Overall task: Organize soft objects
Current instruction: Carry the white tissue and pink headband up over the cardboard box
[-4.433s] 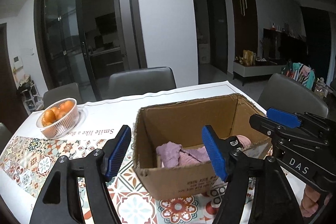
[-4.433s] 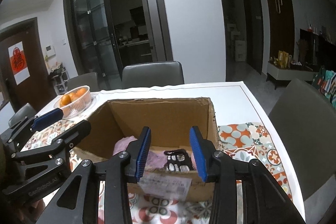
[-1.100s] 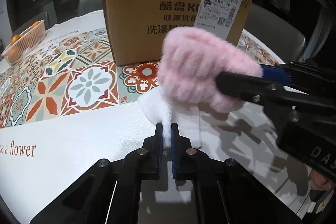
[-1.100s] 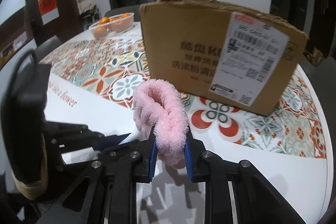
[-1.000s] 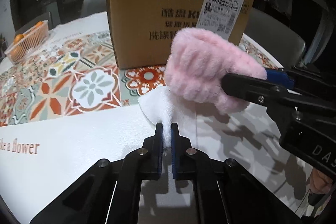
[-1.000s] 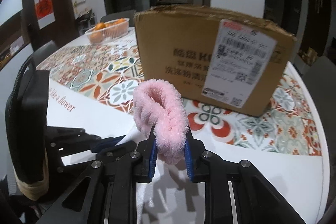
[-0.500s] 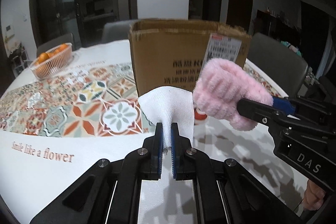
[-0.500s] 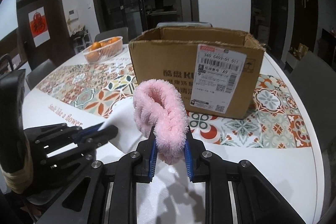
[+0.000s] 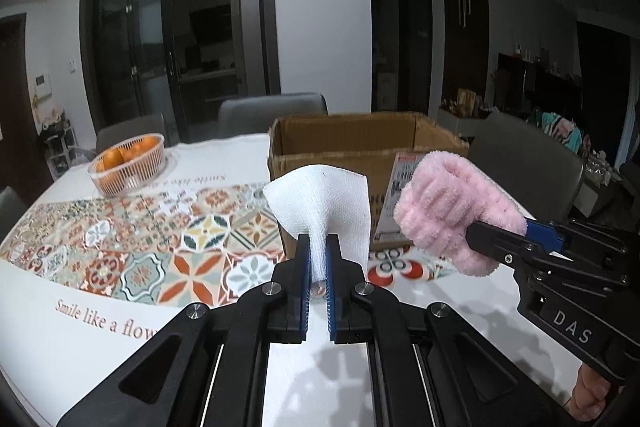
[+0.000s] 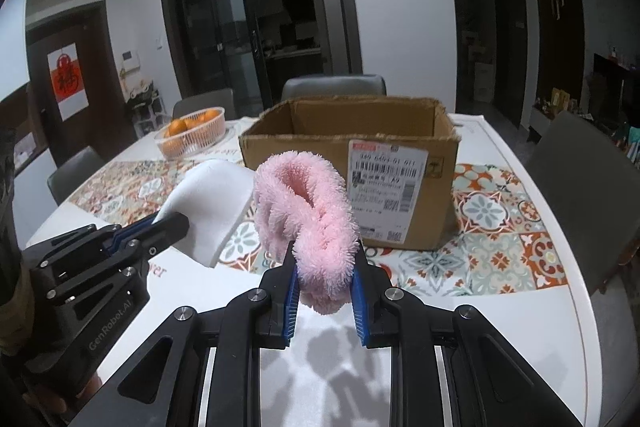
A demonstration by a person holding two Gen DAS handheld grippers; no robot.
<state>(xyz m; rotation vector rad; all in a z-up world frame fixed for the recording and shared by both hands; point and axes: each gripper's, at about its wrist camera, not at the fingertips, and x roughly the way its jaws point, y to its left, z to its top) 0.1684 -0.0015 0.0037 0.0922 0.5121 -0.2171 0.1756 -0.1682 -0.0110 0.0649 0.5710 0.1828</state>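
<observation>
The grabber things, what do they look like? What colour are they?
Both are black plastic with silver screws. The left gripper and the right gripper have ridged blue pads inside the fingers. White lettering reads "DAS" on the right one, "GenRobot.AI" on the left one.

White wall, dark glass doors, grey chairs, tiled-pattern table.

Black gripper frames, blue pads, silver screws.
</observation>
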